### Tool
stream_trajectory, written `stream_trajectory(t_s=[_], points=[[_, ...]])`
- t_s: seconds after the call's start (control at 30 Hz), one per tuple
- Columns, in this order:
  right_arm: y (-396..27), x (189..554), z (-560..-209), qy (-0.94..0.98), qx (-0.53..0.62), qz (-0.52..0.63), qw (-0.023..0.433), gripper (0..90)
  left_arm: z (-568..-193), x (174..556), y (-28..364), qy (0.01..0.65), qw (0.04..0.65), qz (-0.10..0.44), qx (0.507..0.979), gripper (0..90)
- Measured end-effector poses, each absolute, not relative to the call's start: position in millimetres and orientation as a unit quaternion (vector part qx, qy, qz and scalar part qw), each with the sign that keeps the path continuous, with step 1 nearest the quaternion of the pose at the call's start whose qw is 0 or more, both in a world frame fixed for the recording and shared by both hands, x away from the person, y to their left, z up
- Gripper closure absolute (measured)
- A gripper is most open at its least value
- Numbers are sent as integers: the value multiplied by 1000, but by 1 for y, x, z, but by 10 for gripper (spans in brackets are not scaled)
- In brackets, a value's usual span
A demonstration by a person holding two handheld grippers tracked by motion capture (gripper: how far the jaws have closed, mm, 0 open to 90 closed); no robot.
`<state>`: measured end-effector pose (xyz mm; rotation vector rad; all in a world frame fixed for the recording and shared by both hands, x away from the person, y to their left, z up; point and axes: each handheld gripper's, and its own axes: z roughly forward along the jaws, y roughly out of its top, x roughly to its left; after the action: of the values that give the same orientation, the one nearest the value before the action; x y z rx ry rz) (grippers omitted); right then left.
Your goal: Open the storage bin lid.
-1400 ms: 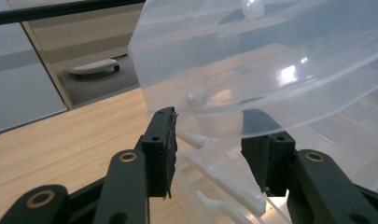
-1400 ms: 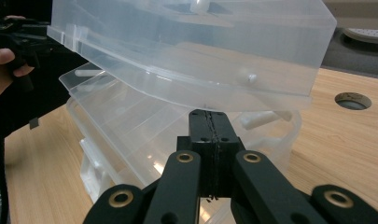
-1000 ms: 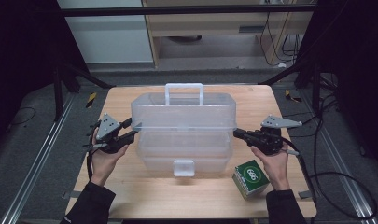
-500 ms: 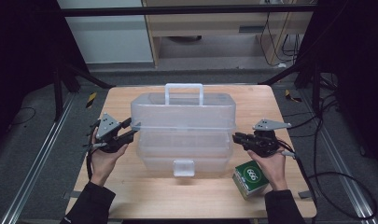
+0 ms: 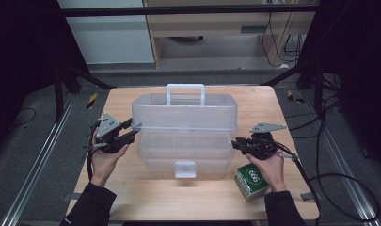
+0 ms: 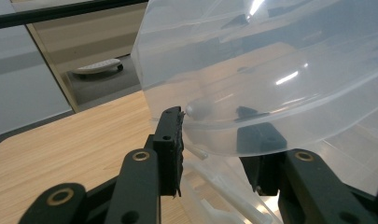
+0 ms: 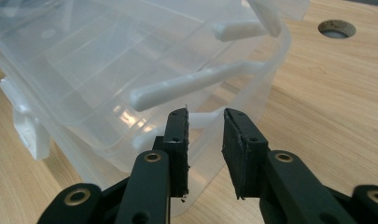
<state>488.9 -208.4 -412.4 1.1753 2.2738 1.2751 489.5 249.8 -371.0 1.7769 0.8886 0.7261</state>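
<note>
Translucent plastic tiered storage box [image 5: 186, 136]: light, thin-walled, slick. Your left claw [image 6: 219, 140] pinches its upper tray rim; right claw [image 7: 205, 140], just opening, empty. Grip the rims.

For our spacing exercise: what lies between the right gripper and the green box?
In the high view, the person's hand lies between the right gripper and the green box; its heel reaches the box's edge.

**Clear plastic, black jaws, pale wood**

The storage box [image 5: 186, 134] is translucent, milky-clear plastic with a whitish handle [image 5: 185, 93]. Both the left gripper [image 5: 131, 131] and right gripper [image 5: 235, 142] are black. The table [image 5: 207, 197] is light wood-grain. The small box [image 5: 251, 181] is green with white markings.
</note>
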Motion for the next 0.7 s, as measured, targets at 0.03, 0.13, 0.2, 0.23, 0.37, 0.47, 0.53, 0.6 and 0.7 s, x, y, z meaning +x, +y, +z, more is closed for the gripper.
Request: stream_trajectory(t_s=[0.03,0.13,0.2,0.23,0.37,0.47,0.53,0.6,0.7], points=[[-209,489,-413,788,407,440,139,718,-370,490,249,367,491,299,731,610],[-207,489,-414,789,406,442,133,738,-368,493,249,365,491,302,731,617],[-206,490,-414,787,409,443,129,753,-367,495,249,366,493,302,730,620],[-206,490,-415,788,409,443,126,755,-367,496,249,366,493,301,730,621],[-204,491,-416,788,410,444,120,773,-364,498,249,368,492,303,729,627],[-204,492,-417,788,410,445,119,775,-360,499,248,372,487,304,729,631],[-204,492,-416,786,414,444,114,776,-357,501,248,374,485,305,729,635],[-204,492,-416,786,414,444,114,776,-354,503,247,374,486,306,728,636],[-204,492,-416,787,413,443,115,776,-349,508,247,375,487,305,727,638]])
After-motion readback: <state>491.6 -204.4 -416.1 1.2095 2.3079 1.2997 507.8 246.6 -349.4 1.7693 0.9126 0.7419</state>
